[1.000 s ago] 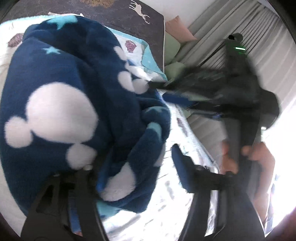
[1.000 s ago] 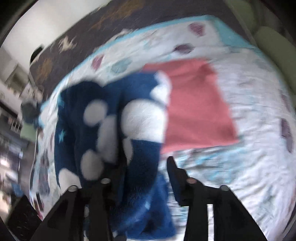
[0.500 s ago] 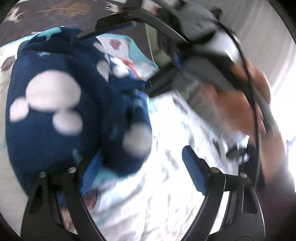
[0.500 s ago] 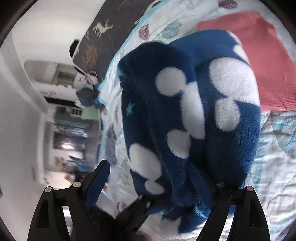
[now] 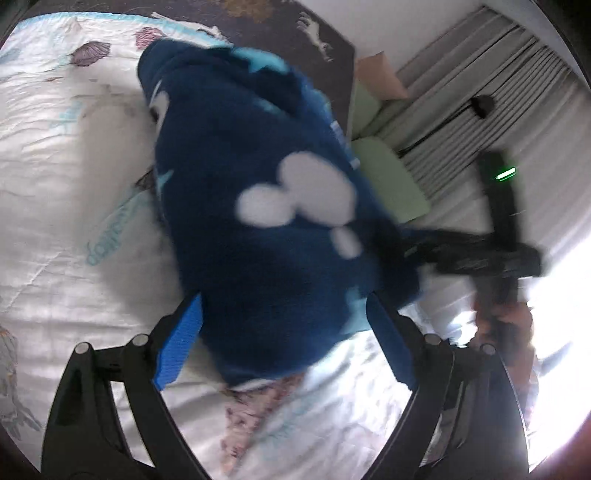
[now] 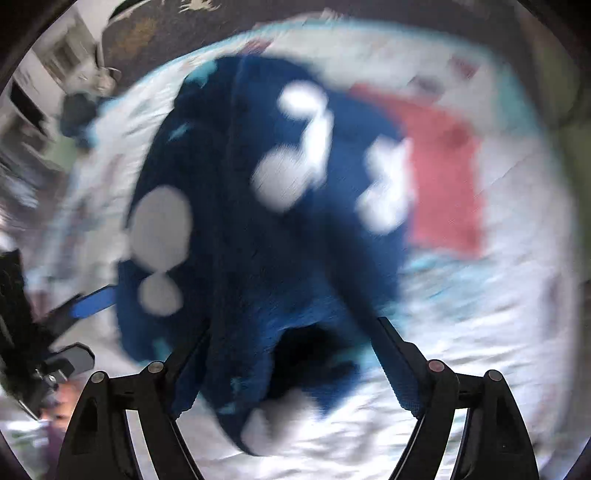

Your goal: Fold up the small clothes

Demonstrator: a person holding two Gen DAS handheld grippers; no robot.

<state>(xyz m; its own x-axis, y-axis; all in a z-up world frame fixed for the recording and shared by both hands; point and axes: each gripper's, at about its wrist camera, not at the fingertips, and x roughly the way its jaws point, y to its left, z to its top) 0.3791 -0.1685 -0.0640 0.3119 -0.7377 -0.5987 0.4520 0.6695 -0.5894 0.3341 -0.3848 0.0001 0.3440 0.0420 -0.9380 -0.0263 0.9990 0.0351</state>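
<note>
A navy fleece garment [image 5: 258, 221] with white mouse-head spots lies bunched on the white patterned bed sheet [image 5: 55, 184]. My left gripper [image 5: 284, 343] is open, its blue-padded jaws spread either side of the garment's near end. In the right wrist view the same garment [image 6: 258, 221] is blurred. My right gripper [image 6: 291, 369] is open with the cloth bunched between its spread jaws. The right gripper's body [image 5: 498, 254] also shows at the garment's right edge. The left gripper shows at left [image 6: 92, 299].
A folded red garment [image 6: 443, 177] lies flat on the sheet beyond the navy one. Green and pink pillows [image 5: 388, 177] sit at the bed's head by grey curtains [image 5: 498, 74]. A dark animal-print blanket [image 5: 295, 22] lies along the far edge.
The navy garment has been turned and dropped onto the sheet. Both grippers have swung round it, and the right gripper has pulled away to the garment's right side.
</note>
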